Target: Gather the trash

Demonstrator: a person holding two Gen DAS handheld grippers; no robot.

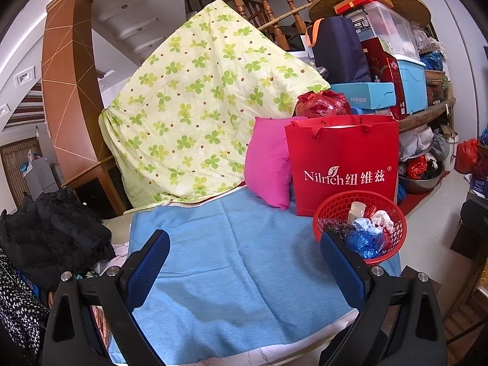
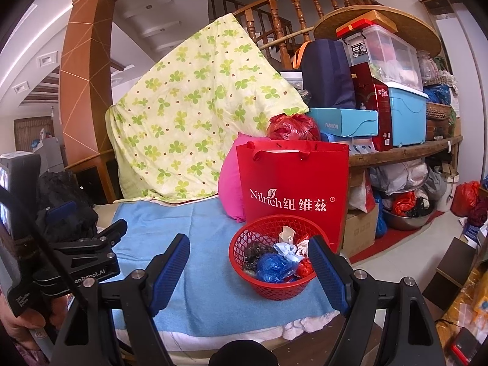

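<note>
A red mesh basket [image 2: 274,289] [image 1: 399,228] stands at the right edge of a blue towel [image 1: 238,259] [image 2: 207,274]. Inside it lie a crumpled blue plastic bag [image 2: 273,267] [image 1: 363,241], white paper scraps [image 2: 285,248], a red wrapper [image 2: 303,268] and a dark clump [image 2: 254,251]. My right gripper [image 2: 248,242] is open just in front of the basket, with nothing held. My left gripper [image 1: 244,241] [image 2: 97,213] is open over the bare towel, left of the basket, its right finger [image 1: 338,259] overlapping the basket's near side.
A red paper bag [image 1: 344,164] [image 2: 296,189] stands right behind the basket, with a pink pillow [image 1: 268,167] and a clover-print quilt [image 1: 195,106] beside it. Black clothes [image 1: 52,231] are heaped at the left. Shelves of boxes [image 2: 396,106] and floor clutter fill the right.
</note>
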